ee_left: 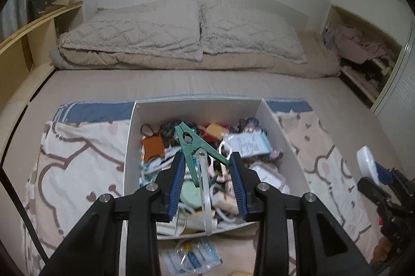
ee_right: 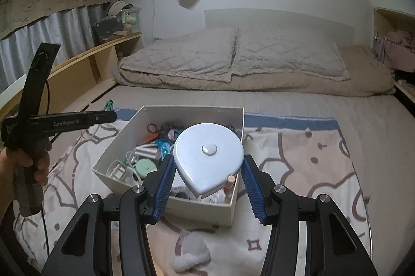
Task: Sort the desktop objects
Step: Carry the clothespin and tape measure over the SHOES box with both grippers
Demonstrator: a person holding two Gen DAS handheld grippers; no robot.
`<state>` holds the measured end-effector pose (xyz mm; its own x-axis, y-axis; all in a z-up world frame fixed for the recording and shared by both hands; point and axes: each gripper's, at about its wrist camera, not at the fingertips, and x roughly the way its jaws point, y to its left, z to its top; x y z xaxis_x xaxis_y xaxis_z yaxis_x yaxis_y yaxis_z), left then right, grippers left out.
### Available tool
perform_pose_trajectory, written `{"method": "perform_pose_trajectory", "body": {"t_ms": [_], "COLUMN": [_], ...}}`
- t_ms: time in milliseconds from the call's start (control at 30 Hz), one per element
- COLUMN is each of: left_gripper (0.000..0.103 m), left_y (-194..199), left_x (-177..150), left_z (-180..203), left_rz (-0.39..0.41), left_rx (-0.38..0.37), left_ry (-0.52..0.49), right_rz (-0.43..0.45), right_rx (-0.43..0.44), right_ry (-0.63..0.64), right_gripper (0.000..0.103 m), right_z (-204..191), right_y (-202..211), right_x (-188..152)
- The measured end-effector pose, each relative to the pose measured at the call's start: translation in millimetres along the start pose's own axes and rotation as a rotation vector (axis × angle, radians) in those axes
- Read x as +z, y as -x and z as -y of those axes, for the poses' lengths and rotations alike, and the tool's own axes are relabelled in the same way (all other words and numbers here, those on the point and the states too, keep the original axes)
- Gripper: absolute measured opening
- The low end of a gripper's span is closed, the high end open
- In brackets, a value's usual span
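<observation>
While the left gripper [ee_left: 207, 172] is clenched on a green clothes peg [ee_left: 193, 146] and the right gripper [ee_right: 206, 177] grasps a white teardrop-shaped case [ee_right: 207, 156], both hang above the cluttered white box [ee_left: 129, 146]. Carry each clear of the box walls; open patterned blanket [ee_right: 311, 159] lies either side.

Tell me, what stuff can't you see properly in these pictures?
- Left wrist view: the lower legs of the green clothes peg are hidden by the left gripper that clamps it.
- Right wrist view: part of the white box is covered by the white teardrop case in the right gripper.
- Left wrist view: the plastic packet is blurred; its contents are unreadable.
</observation>
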<state>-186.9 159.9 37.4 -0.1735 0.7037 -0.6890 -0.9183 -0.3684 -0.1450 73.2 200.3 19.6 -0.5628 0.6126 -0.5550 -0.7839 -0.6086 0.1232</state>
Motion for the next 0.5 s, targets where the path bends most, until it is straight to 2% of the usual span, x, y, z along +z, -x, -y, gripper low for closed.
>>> {"method": "perform_pose_trajectory", "body": {"t_ms": [267, 500], "left_gripper": [0.035, 0.035], "left_y": [-10.0, -36.0], "left_x": [19.7, 18.8], "left_z": [-13.4, -30.7], "left_rz": [0.03, -0.006], "left_rx": [0.005, -0.01], "left_ry": [-0.019, -0.033], "right_rz": [-0.043, -0.134], "right_rx": [0.029, 0.065], "right_ry": [-0.004, -0.037], "right_gripper": [0.053, 0.053], "right_z": [2.7, -5.7], "right_y": [-34.8, -90.2], "right_x": [16.6, 30.4]}}
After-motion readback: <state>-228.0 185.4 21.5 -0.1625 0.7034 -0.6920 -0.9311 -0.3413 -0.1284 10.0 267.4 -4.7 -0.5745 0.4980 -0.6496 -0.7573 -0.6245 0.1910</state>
